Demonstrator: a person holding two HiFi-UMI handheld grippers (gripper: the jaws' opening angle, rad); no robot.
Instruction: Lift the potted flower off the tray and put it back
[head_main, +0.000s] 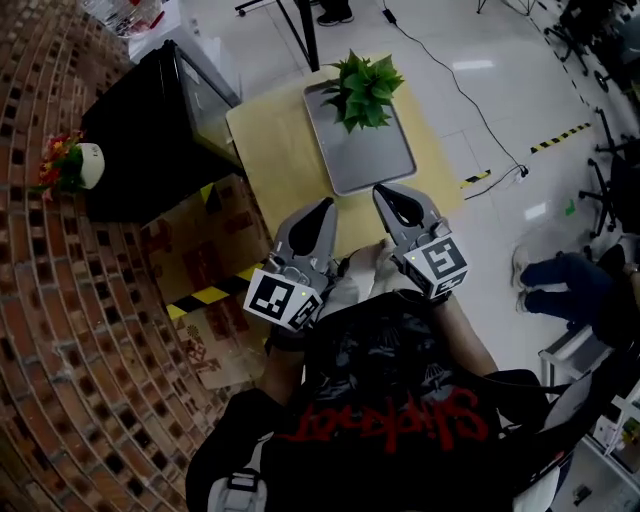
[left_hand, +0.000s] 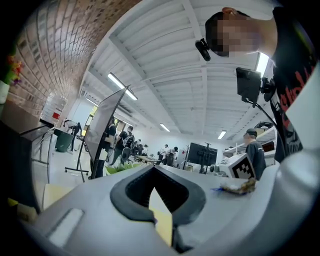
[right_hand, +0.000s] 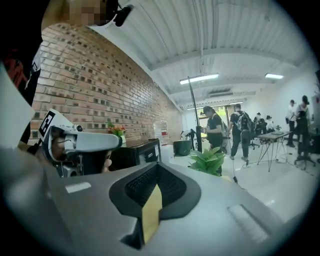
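The potted flower (head_main: 366, 90), a bushy green plant, stands at the far end of the grey tray (head_main: 370, 160) on the yellow table (head_main: 270, 140). Both grippers are held up close to the person's chest, well short of the tray and touching nothing. My left gripper (head_main: 325, 207) is shut and empty, its jaws meeting at the tip (left_hand: 154, 169). My right gripper (head_main: 385, 195) is also shut with nothing in it (right_hand: 158, 165). The right gripper view shows the plant (right_hand: 207, 161) ahead beyond the jaws. Only the leaf tips (left_hand: 120, 169) show over the left jaws.
A black cabinet (head_main: 150, 130) stands left of the table with a white pot of red flowers (head_main: 70, 165) on it. Cardboard boxes (head_main: 200, 270) lie below it by the brick wall. A cable (head_main: 470, 100) runs across the floor on the right. Several people stand in the background (right_hand: 240, 132).
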